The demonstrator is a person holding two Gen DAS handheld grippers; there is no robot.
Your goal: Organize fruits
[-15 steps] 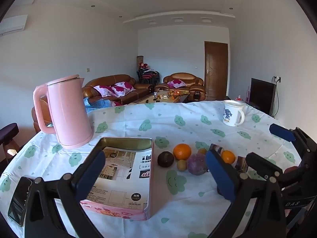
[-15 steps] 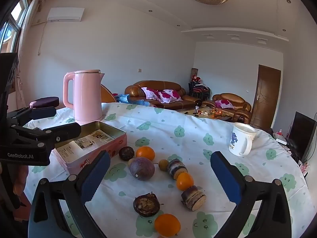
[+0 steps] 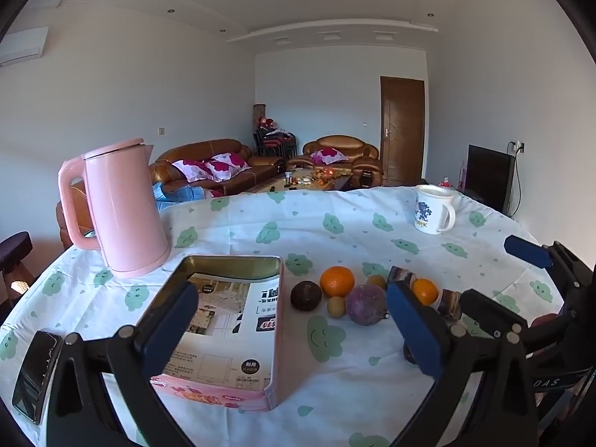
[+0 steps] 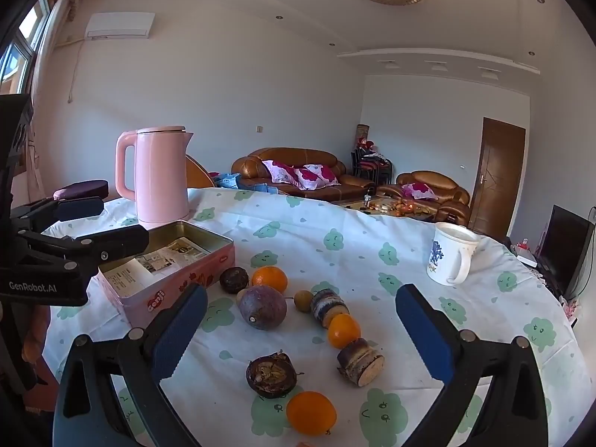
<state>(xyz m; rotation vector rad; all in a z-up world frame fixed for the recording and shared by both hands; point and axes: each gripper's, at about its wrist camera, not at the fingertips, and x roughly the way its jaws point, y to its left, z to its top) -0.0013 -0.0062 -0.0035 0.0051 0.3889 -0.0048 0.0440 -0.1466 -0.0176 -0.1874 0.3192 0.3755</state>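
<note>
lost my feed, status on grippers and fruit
Left gripper and right gripper open, empty. Fruit loose on tablecloth beside tin. Nothing in the way.

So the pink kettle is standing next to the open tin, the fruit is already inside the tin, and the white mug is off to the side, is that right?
Not quite: the fruit is not inside the tin; it lies on the tablecloth beside it, as the right wrist view shows. The tin holds only a printed sheet. The pink kettle next to the tin and the white mug off to the side are right.

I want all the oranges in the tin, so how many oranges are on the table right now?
3. One orange lies near the pink tin, one sits between the two cane pieces, and one is nearest the camera. More may be hidden below the frame.
</note>
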